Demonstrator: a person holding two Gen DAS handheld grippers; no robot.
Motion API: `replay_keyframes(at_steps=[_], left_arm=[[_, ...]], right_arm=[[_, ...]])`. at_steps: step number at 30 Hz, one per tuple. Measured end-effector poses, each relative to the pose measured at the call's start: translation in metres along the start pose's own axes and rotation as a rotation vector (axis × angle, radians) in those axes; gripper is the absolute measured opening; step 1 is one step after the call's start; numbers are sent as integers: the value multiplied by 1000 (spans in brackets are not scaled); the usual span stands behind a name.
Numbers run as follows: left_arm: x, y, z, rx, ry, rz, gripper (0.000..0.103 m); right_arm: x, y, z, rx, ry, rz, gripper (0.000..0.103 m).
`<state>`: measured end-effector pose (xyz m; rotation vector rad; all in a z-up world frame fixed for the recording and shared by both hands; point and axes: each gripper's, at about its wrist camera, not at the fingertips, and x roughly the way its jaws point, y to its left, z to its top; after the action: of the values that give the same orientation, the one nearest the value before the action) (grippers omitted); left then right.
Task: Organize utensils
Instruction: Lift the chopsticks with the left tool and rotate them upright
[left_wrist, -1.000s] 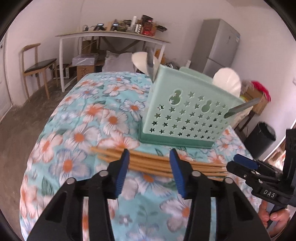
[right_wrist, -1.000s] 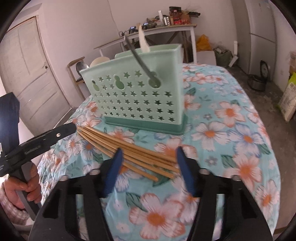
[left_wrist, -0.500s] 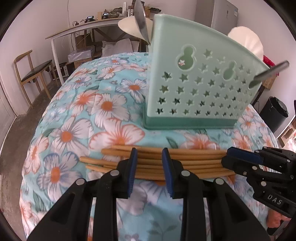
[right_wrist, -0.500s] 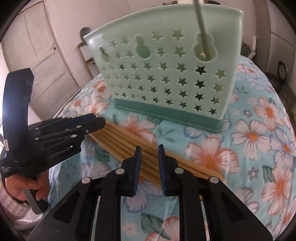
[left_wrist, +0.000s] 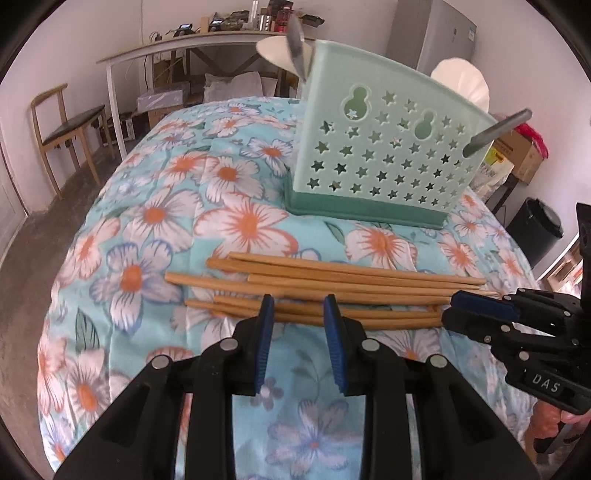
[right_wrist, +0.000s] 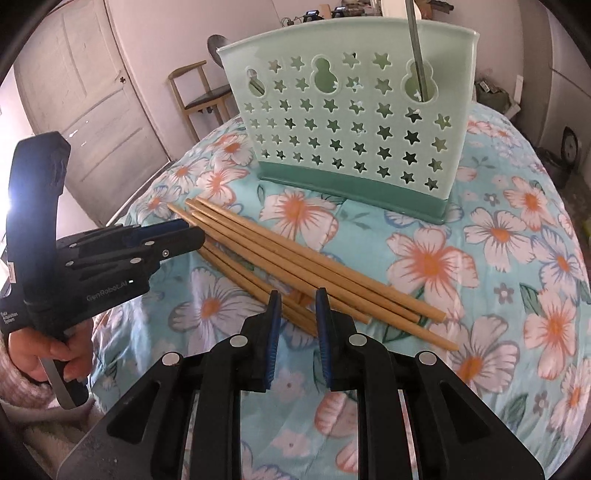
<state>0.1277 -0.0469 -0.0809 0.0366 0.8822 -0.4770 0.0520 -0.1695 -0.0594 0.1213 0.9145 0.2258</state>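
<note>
1. Your left claw sits low over the nearest sticks of the bundle, its blue pads narrowed but apart, with a clear gap between them. The near chopsticks run crosswise at the pad tips; I cannot tell that either pad presses on one, so count nothing as held.

2. Your right claw is at the other end of the same bundle, its pads also drawn close yet apart. Thin stick ends lie in or just past the gap, but no grip shows there either.

3. In both wrist views the opposite claw reaches the bundle from the side, so you have one claw at each end of the sticks.

4. The wooden chopsticks all lie flat on the flowered cloth of the desk, loosely fanned, in front of the holder and apart from its base.

5. The mint green utensil holder stands upright behind them. A grey metal handle rises from one compartment and pale spoon-like shapes show at its rim, so I judge some utensils are already sorted.

6. What remains, as I read it: gather the chopsticks, lift them and stand them in a compartment. None is off the cloth yet, so that part is hardly begun.
</note>
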Motion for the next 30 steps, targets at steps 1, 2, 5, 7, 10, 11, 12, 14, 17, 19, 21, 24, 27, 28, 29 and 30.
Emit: replay_keyframes(at_steps=[1,2,5,7,10,11,12,14,17,19,21,24,27,28,29,30], left_arm=[[-3,2,-1,-14,-5,-14,26],[-6,3,-3,-25,-7,-21,26],[-11,7,-4,-44,-19,-36,26],[-15,8,-4,-51,-29,-45,26],[-24,13,-6,-73,-47,-73,26],[-26,14,-7,-78,-50,-81,26],[-29,16,-9,-86,-55,-91,26],[-33,21,-12,-112,-59,-110,26],[-36,30,-16,-161,-54,-159,27],[-34,35,-16,-198,-47,-192,27],[-31,42,-17,-257,-35,-232,27],[-23,51,-15,-346,-14,-298,29],[-13,56,-14,-431,18,-374,31],[-9,58,-14,-467,33,-400,32],[-3,59,-15,-510,55,-431,33],[1,61,-16,-538,67,-449,33]], right_arm=[[-4,0,1,1,-10,1,18],[-7,1,3,1,-25,1,19],[-9,6,11,-3,-51,3,20],[-3,10,14,-8,-54,7,22],[14,13,8,4,2,18,23],[16,12,5,9,11,18,23],[14,14,2,7,1,21,23],[9,16,0,9,9,40,24],[0,16,-3,22,9,46,29],[-6,14,-5,39,0,56,32],[-14,10,-6,57,-12,65,36],[-20,6,-6,78,-31,70,38],[-23,1,-5,100,-45,75,39],[-24,-1,-5,107,-50,75,39],[-25,-3,-4,113,-53,77,39],[-24,-4,-4,117,-54,77,39]])
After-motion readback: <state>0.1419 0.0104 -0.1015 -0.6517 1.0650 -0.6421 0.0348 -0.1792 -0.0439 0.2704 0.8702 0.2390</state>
